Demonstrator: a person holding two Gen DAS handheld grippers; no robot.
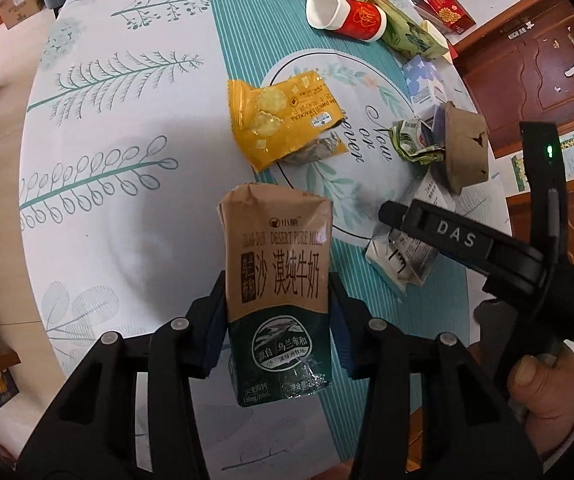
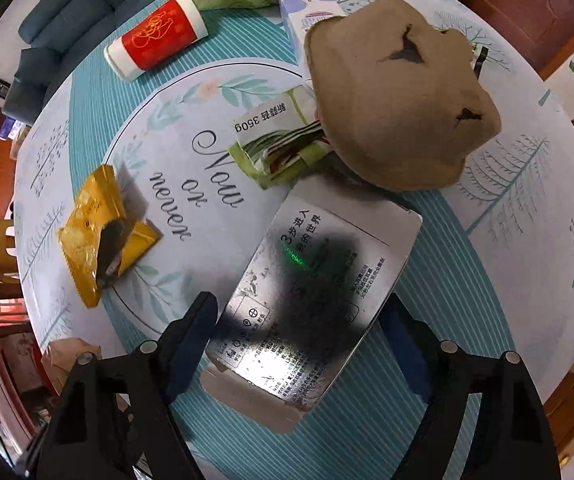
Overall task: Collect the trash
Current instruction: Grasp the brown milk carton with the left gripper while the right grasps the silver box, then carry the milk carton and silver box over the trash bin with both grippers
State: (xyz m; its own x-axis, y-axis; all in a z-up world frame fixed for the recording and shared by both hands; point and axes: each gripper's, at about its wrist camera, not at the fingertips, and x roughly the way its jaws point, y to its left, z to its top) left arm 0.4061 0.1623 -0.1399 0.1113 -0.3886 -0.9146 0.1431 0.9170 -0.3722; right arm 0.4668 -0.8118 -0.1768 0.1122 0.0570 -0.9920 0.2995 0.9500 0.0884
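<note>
A: Round table [image 1: 127, 240] under a pale cloth printed with teal fern sprigs, a teal striped band and the words "Now or never"; dark red wooden cabinets behind. Left tongs [image 1: 277, 284]?

B: Clamped about halfway closed on a milk carton [image 1: 277, 248], blue pads pressed to both of its sides. Brown top, dark green bottom, top end pointing away from the camera. Seen over the cloth near the table's edge; cannot tell whether resting on it or lifted clear.

A: Right tongs [image 2: 299, 308]?

B: Spread wide, pointing straight down. Straddling a flattened silver box [image 2: 319, 264] lying flat on the striped band, one finger at each long side. Nothing gripped; cannot tell whether the pads touch the edges. Held by a hand [image 1: 547, 392] at the lower right of the left view.

A: Other rubbish?

B: Torn yellow cracker wrapper [image 1: 283, 120] near the middle of the table, apart from the rest. Upturned brown paper bowl [image 2: 399, 92] just beyond the silver box, lying over a crumpled green packet [image 2: 279, 140]. Red and white paper cup [image 1: 347, 14] on its side at the far edge, beside a green carton [image 1: 407, 36].
</note>
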